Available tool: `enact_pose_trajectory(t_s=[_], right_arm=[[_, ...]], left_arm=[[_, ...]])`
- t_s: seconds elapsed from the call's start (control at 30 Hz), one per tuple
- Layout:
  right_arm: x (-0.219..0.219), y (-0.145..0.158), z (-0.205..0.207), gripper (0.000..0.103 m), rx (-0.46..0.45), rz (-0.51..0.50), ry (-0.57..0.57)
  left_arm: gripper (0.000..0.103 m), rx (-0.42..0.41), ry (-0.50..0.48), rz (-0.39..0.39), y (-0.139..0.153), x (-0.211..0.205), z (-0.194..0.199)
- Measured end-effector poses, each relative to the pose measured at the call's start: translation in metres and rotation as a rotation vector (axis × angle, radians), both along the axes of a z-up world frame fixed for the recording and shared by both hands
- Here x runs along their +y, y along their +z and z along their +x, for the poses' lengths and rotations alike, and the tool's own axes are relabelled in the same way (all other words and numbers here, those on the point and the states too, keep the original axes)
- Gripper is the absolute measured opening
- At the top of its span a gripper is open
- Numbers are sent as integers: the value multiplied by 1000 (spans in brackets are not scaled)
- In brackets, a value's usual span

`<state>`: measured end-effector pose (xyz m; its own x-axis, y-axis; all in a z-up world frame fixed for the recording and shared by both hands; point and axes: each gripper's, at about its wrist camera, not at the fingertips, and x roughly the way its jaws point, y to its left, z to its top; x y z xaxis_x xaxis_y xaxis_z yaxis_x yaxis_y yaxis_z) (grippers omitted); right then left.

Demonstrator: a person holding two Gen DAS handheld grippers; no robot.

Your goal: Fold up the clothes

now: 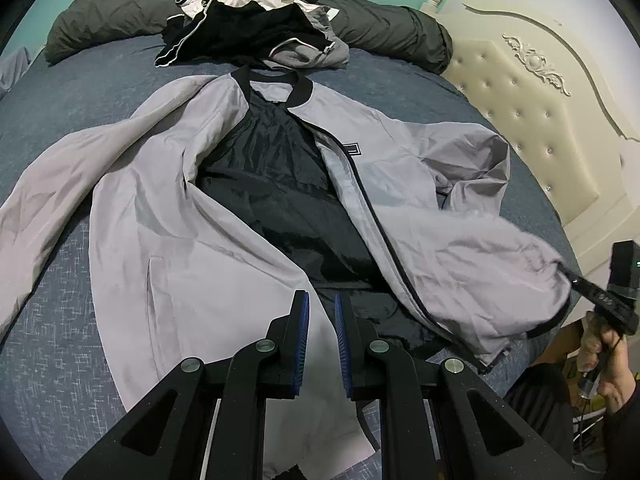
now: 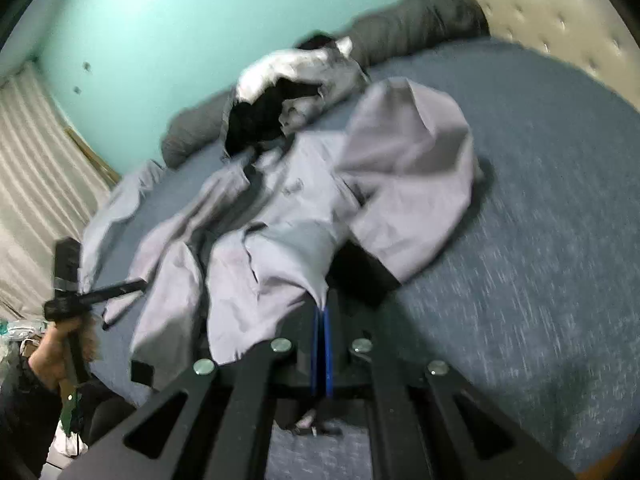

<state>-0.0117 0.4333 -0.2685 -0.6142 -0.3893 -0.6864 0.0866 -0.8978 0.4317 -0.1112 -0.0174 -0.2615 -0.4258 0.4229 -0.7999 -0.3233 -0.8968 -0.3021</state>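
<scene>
Grey nylon jacket [image 1: 224, 216] lies open on the blue bed [image 1: 60, 280], black lining up, collar at the far end near the clothes pile [image 1: 256, 28]. My right gripper [image 2: 322, 312] is clamped on the right front panel's hem, lifting it. My left gripper [image 1: 320, 312] hovers parted over the near hem, empty. I judge I'm closing the front; next I should carry that panel left across the lining.

wall [image 2: 160, 40]: teal | headboard [image 1: 540, 120]: cream, tufted | curtain [image 2: 36, 160]: pale, striped | bed sheet [image 1: 60, 300]: blue
</scene>
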Motion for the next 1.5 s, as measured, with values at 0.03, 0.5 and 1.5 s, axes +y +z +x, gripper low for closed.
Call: enact_pose_trajectory(t_s=[0.03,0.5,1.5], right_arm=[[4,-4,-1,6,-19,12,-18],[5,-49,-4,23,-228,35,66],[-66,-30,-38,9,-294,-306,214]], left_arm=[[15,0,-1,0,0,-1,1],[15,-21,-38,4,-10,16,2],[39,-165,83,-61,-26,-127,16]])
